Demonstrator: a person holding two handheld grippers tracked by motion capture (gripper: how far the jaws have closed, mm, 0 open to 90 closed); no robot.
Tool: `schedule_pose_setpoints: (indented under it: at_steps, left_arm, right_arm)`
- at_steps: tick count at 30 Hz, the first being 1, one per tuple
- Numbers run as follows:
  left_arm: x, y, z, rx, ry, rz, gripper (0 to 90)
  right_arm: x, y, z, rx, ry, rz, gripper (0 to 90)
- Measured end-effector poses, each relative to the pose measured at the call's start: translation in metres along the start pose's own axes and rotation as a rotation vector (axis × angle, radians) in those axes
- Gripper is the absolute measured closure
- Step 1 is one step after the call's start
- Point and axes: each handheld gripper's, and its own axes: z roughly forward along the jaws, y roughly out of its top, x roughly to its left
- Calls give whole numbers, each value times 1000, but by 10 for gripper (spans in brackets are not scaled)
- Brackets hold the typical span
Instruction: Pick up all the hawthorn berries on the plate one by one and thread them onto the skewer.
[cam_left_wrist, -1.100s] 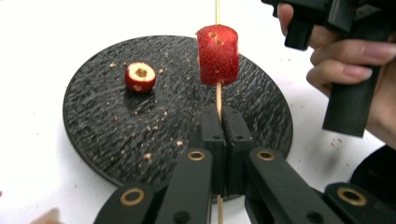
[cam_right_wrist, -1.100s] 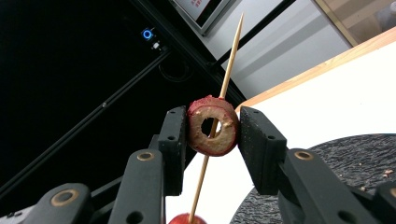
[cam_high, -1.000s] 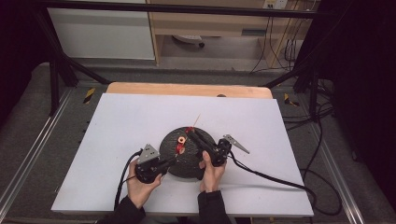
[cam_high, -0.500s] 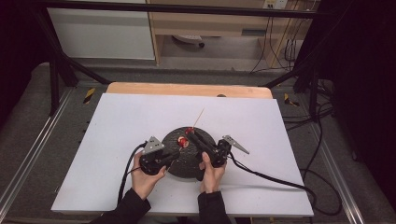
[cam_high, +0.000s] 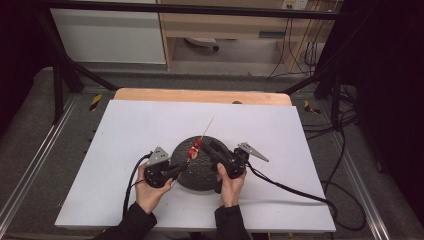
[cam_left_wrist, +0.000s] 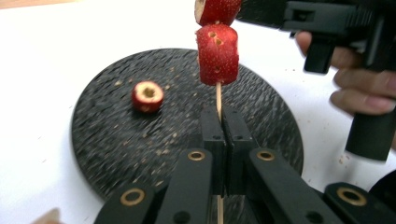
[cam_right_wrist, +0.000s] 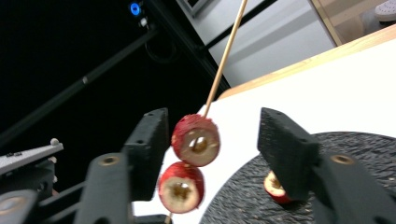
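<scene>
My left gripper (cam_left_wrist: 223, 116) is shut on the lower end of a thin wooden skewer (cam_left_wrist: 218, 95) that slants up over a black round plate (cam_left_wrist: 116, 140). Two red fruit slices (cam_left_wrist: 217, 53) are threaded on the skewer, one above the other. My right gripper (cam_right_wrist: 215, 135) stands open, its jaws having just been opening, with the upper slice (cam_right_wrist: 196, 140) between them and clear of both pads. The lower slice (cam_right_wrist: 181, 186) hangs just below. A third slice (cam_right_wrist: 275, 186) lies loose on the plate. In the high view both grippers (cam_high: 184, 167) (cam_high: 204, 145) meet over the plate (cam_high: 200, 177).
The plate sits on a white board (cam_high: 125, 130) on a wooden table (cam_high: 200, 95). Cables (cam_high: 290, 187) trail from both grippers across the board. Metal frame rails (cam_high: 30, 170) run along both sides, and shelving stands beyond the far edge.
The left hand and the skewer have shifted slightly up and to the right over the plate. The right hand has stayed at the fruit.
</scene>
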Motion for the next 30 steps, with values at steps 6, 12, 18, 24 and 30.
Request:
schedule_pose_setpoints:
  at_steps: [6,12,18,24,30]
  left_arm:
    - [13,-13,-17,19,12,-8,887]
    - [27,-28,-35,44,31,-20,887]
    - [39,-39,-49,65,31,-29,887]
    - [47,-48,-58,85,48,-31,887]
    - [51,-54,-66,88,35,-31,887]
  right_arm:
    - [-3,6,-1,121,-36,-92,261]
    - [-7,9,-3,268,-85,-181,165]
    - [-13,10,-3,404,-116,-264,112]
    - [-14,15,3,519,-152,-336,85]
    - [-6,24,18,608,-160,-402,73]
